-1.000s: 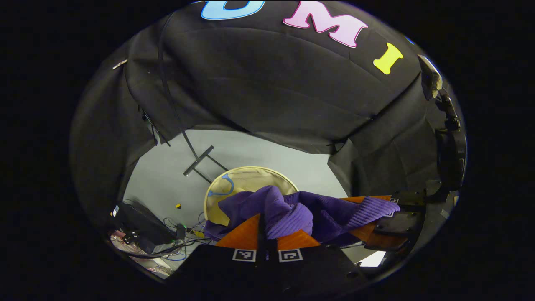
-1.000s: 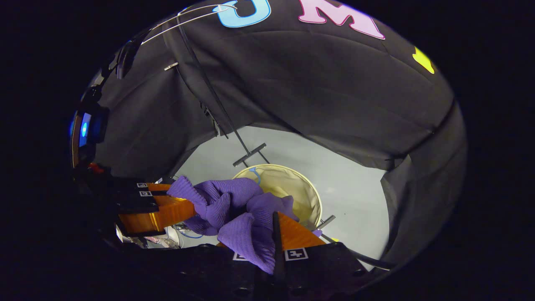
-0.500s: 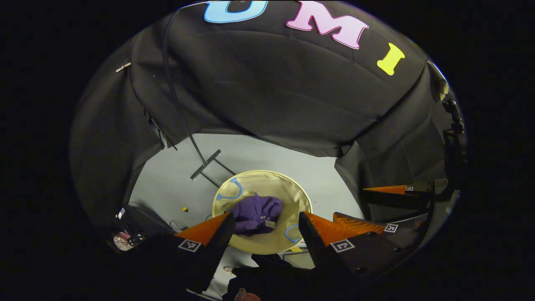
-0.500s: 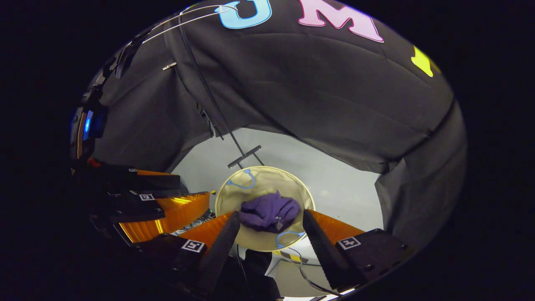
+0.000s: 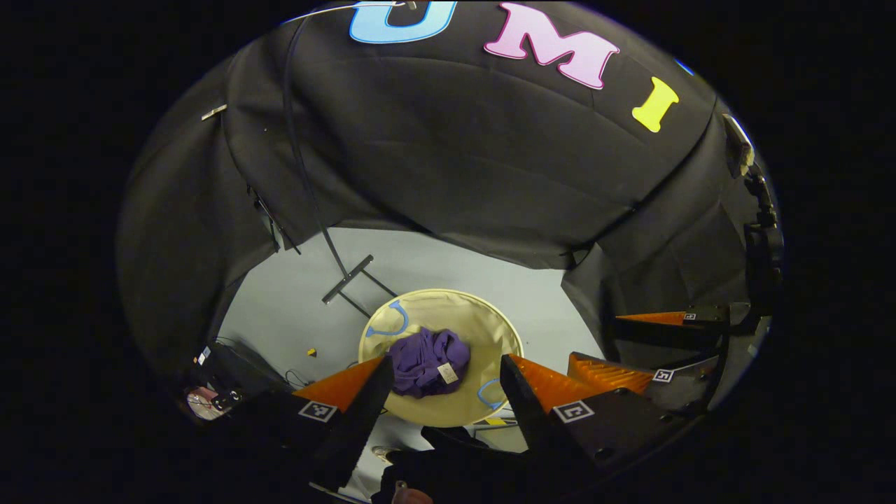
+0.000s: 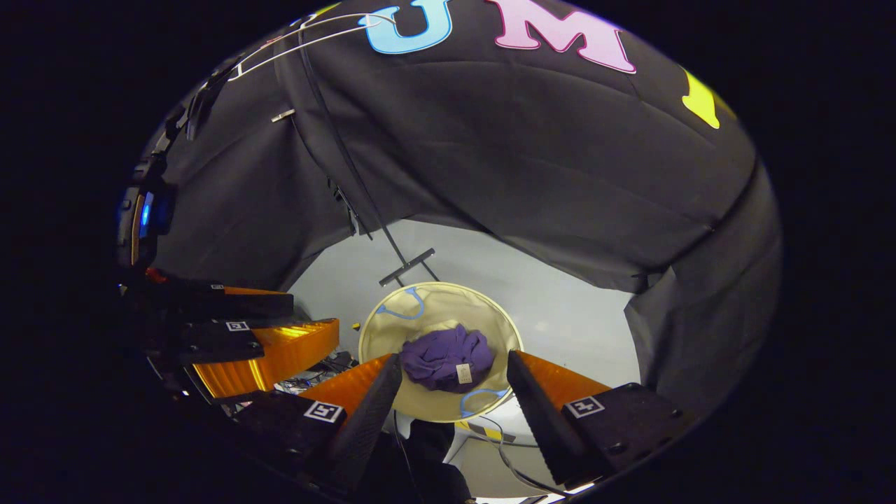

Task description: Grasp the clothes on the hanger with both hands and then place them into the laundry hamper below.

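Left gripper view: the left hand-held gripper [image 5: 441,367] gapes wide, empty, above the purple clothes [image 5: 425,362] crumpled in the round laundry hamper [image 5: 490,329].

Right gripper view: the right hand-held gripper [image 6: 453,364] is likewise spread and empty; a white hanger [image 6: 315,31] shows overhead. A second ago both clamped the garment.
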